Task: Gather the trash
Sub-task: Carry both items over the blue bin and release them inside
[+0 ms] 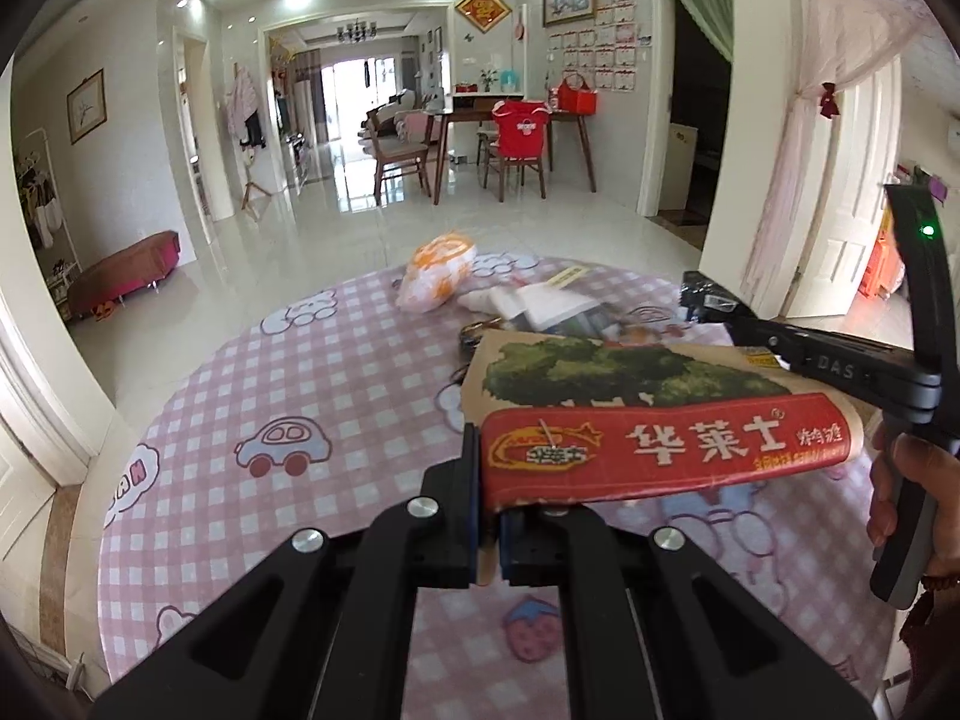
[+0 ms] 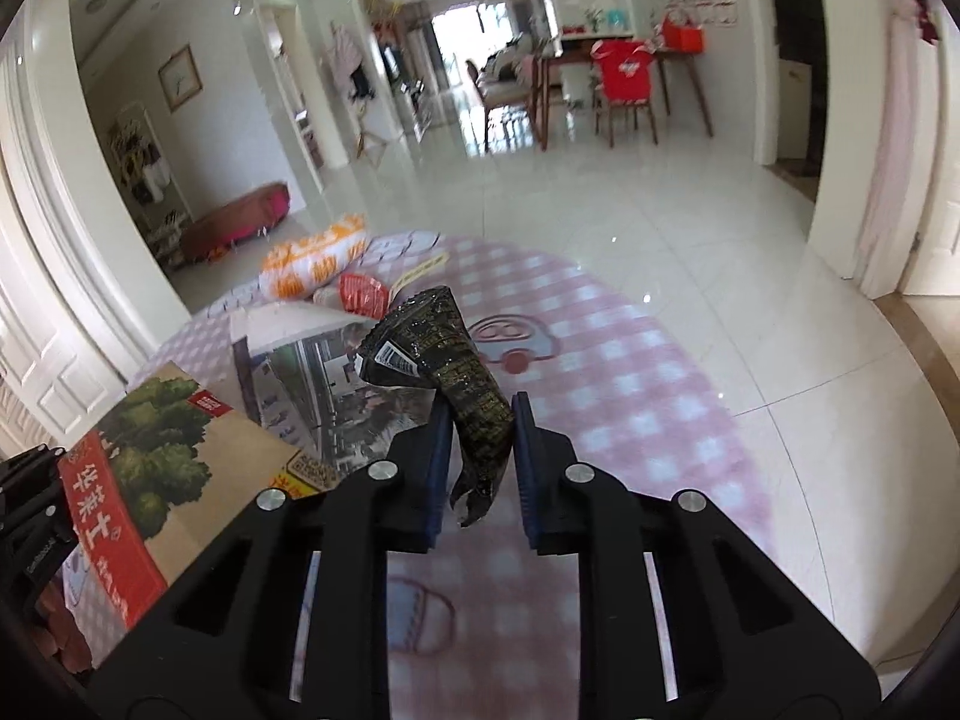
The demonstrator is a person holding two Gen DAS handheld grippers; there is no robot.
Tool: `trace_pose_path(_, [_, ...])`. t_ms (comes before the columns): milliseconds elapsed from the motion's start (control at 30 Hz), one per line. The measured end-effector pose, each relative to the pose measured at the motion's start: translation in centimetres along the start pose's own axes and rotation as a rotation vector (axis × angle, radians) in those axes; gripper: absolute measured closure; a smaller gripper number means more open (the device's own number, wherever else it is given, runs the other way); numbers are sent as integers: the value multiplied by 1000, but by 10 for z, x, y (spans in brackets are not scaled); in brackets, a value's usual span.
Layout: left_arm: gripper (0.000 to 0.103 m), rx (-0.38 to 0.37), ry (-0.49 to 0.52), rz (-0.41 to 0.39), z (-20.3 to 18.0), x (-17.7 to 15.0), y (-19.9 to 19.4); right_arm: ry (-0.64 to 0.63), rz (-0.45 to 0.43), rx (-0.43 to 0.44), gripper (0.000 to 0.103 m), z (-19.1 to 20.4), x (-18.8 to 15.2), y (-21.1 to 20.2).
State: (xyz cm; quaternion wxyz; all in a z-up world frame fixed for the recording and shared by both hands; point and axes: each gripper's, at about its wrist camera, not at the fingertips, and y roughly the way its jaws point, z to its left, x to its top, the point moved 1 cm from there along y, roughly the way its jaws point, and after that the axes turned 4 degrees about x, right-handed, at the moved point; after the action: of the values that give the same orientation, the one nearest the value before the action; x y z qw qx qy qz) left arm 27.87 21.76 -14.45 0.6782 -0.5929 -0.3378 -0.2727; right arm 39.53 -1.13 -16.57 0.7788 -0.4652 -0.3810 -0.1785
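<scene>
My left gripper (image 1: 489, 516) is shut on the edge of a brown paper bag (image 1: 660, 420) with a red band and a green tree print, held above the round table. The bag also shows in the right wrist view (image 2: 150, 468) at lower left. My right gripper (image 2: 480, 450) is shut on a crumpled black wrapper (image 2: 444, 360) that sticks up between its fingers. In the left wrist view the right gripper (image 1: 714, 306) reaches over the bag with the wrapper (image 1: 705, 294) at its tip.
The round table has a pink checked cloth (image 1: 300, 396). At its far side lie an orange-and-white plastic bag (image 1: 435, 273), white papers (image 1: 552, 306), a red packet (image 2: 360, 294) and a glossy leaflet (image 2: 312, 372). Tiled floor (image 2: 690, 210) surrounds the table.
</scene>
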Motion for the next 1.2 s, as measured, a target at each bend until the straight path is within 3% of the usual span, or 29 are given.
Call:
trace_pose_path(200, [99,-56,56,-30,-48,5,-30,88,-105,2,83,-37,-19,-73])
trace_pose_path(367, [99,-158,139,-34,-126,0,-50,163,-175,-42,83,-82,-55,-144])
trace_pose_path(533, [99,-280,237,-18,-212,-13,-62,249,-204,-154,83,-143,-110,-206])
trace_pose_path(600, [99,-340,271,11,-249,-23,-62,288,-190,-214,83,-170,-135,-223])
trace_pose_path(700, [98,-374,322,53,-293,-40,-54,362,-167,-256,83,-205,-171,-238])
trace_pose_path(900, [98,-416,380,228,-376,-82,-6,494,-119,-318,83,-259,-230,-248])
trace_pose_path(1167, [97,-382,383,399,-426,-116,54,619,-56,-358,83,-307,-278,-238])
trace_pose_path(1200, [94,-392,383,421,-432,-121,61,628,-52,-360,83,-310,-283,-237])
